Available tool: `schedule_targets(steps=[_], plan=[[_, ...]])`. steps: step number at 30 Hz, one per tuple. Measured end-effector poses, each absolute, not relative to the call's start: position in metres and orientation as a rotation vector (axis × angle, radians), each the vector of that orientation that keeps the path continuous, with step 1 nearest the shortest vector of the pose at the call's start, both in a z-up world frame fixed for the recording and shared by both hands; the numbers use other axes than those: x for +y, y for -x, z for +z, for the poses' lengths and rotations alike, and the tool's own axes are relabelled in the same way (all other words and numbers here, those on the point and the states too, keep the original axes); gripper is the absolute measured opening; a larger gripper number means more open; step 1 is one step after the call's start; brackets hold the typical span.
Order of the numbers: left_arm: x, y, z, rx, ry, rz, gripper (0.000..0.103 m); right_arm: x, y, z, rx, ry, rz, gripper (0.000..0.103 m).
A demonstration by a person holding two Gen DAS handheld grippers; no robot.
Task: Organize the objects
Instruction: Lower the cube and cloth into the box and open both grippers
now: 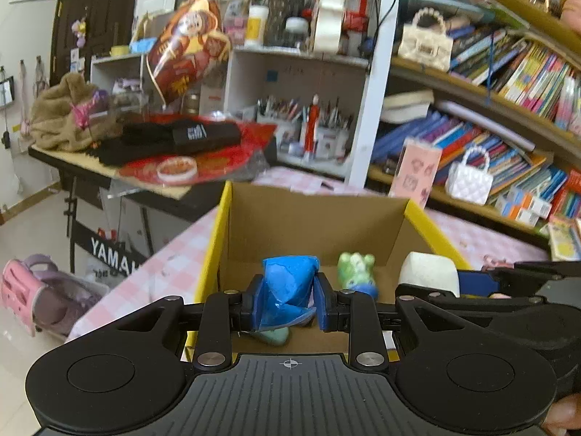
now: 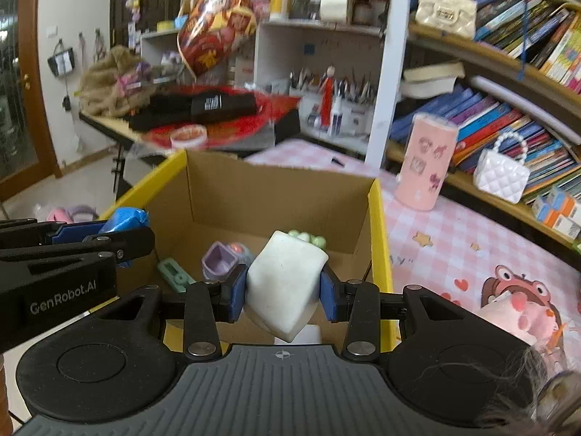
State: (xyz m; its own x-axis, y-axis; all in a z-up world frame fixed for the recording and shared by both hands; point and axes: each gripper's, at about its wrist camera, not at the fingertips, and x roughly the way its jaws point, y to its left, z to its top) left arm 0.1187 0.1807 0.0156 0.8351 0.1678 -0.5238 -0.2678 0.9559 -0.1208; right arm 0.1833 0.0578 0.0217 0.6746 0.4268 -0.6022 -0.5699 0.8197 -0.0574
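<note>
Left gripper (image 1: 287, 299) clamps the blue wrapped piece (image 1: 288, 287), right gripper (image 2: 283, 292) the white block (image 2: 285, 283); crowded above the box (image 2: 377, 218), they might collide.

left gripper (image 1: 288, 303) black, blue fingers (image 1: 254, 301) | right gripper (image 2: 283, 290) same, silver screws | "GenRobot.AI" marking

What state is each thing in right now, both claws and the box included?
Left claw: shut on blue wrapped lump.
Right claw: shut on white block.
Cardboard box: open-topped, small toys inside.
Pink tin: upright on the checked cloth.
</note>
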Motion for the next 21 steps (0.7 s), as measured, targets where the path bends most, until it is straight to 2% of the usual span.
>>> schedule_targets(steps=[10, 14, 16, 17, 18, 20, 21], plan=[[0.18, -0.134, 0.004, 0.588, 0.168, 0.23, 0.028, 0.06, -0.203, 0.006, 0.715, 0.237, 0.62, 0.039], [0.18, -0.133, 0.002, 0.601, 0.187, 0.209, 0.029, 0.06, -0.199, 0.008, 0.716, 0.243, 0.603, 0.043], [0.178, -0.13, 0.003, 0.596, 0.174, 0.201, 0.033, 0.059, -0.198, 0.009, 0.719, 0.235, 0.581, 0.044], [0.178, -0.128, 0.005, 0.592, 0.172, 0.2, 0.04, 0.057, -0.197, 0.01, 0.719, 0.226, 0.57, 0.044], [0.178, -0.125, 0.007, 0.585, 0.172, 0.214, 0.052, 0.055, -0.197, 0.012, 0.719, 0.216, 0.56, 0.045], [0.18, -0.115, 0.014, 0.54, 0.186, 0.227, 0.063, 0.049, -0.193, 0.016, 0.704, 0.193, 0.546, 0.05], [0.181, -0.111, 0.017, 0.523, 0.195, 0.22, 0.064, 0.046, -0.189, 0.02, 0.681, 0.185, 0.542, 0.053]])
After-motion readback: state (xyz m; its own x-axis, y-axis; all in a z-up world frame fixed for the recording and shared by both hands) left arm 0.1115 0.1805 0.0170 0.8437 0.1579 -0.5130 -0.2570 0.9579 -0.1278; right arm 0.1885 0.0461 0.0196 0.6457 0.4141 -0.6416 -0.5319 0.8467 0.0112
